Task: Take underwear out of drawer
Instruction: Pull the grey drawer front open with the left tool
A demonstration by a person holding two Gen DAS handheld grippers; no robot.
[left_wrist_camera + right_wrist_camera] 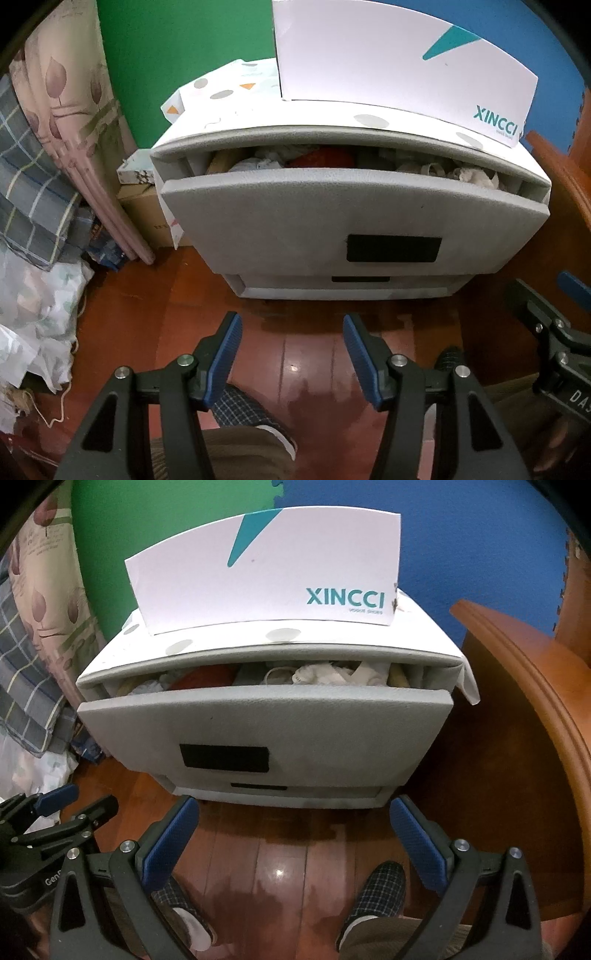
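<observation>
Left tongs (291,347) and right tongs (293,830), both spread apart and holding nothing, hang over the wooden floor (280,856) above the slippers (380,890). Beyond them stands a grey cabinet (303,794) whose top drawer (266,731) is pulled partly out. Underwear (321,674), pale and red pieces in a heap, lies inside the drawer. A white box (266,576) rests on the cabinet top.

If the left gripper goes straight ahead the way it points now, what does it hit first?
Most likely the grey front of the top drawer, below its open gap. The left gripper is open, holds nothing, and hangs over bare wooden floor. Depth is unclear.
</observation>
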